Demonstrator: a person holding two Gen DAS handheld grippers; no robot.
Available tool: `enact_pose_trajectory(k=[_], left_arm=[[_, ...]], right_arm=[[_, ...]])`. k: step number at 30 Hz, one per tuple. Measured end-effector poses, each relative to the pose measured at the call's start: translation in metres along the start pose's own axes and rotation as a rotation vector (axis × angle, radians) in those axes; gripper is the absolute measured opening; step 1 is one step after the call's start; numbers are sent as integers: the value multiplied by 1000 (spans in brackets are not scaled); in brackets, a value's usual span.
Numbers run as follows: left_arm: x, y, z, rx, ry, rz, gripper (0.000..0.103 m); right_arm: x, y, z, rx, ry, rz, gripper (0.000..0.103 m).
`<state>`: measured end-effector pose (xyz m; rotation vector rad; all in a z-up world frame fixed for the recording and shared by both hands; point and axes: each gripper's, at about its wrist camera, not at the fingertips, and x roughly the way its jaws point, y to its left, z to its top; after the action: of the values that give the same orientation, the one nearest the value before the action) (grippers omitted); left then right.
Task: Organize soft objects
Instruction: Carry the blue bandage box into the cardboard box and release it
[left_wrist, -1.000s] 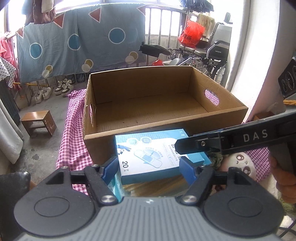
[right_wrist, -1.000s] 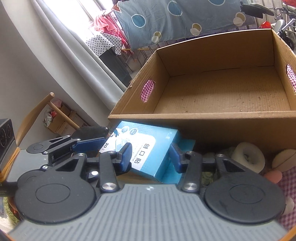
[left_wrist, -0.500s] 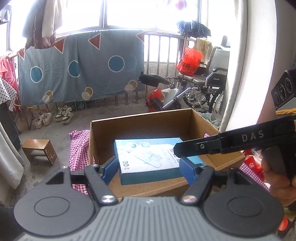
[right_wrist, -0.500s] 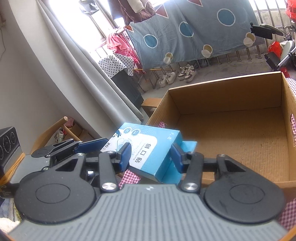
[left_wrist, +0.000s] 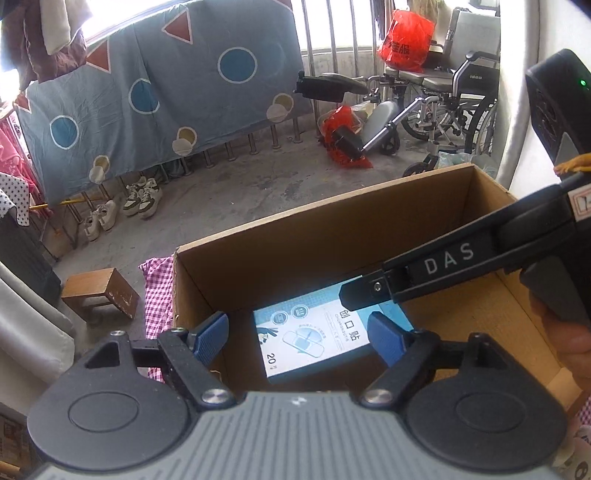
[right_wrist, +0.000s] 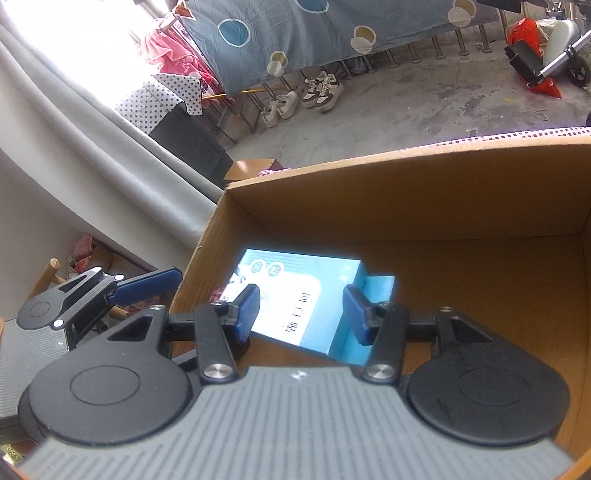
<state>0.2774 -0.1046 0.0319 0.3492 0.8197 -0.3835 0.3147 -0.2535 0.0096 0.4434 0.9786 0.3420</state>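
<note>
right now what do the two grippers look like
Both match: a ribbed grey body, two round black discs, black linkage bars with silver screws and blue pads. See the left gripper and right gripper. The right one's black side bar bears white letters DAS.

Two fisheye views, one mounted on each handheld gripper, both looking forward and steeply down along the jaws from close range. The left wrist view faces into the cardboard box (left_wrist: 332, 236) over its near edge, toward the far wall. The right wrist view faces the box's (right_wrist: 406, 192) left far corner. Both share the blue carton (left_wrist: 314, 339) (right_wrist: 295, 295) inside and the hanging bedsheet (left_wrist: 147, 92) (right_wrist: 314, 29) beyond.
</note>
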Motion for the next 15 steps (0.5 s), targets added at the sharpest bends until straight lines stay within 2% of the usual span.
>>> enact_pose_trajectory(k=[3, 6, 10, 15], left_arm=[[-4, 13, -6, -37, 9, -44, 87], [-26, 28, -20, -69, -21, -78, 92], [-62, 43, -38, -104, -86, -73, 99], [-93, 58, -66, -163, -122, -51, 99]], right_arm=[[26, -11, 3, 34, 69, -34, 50], [43, -21, -4, 67, 140, -57, 52], [68, -23, -4, 80, 206, -100, 52], [108, -30, -8, 123, 320, -114, 50]])
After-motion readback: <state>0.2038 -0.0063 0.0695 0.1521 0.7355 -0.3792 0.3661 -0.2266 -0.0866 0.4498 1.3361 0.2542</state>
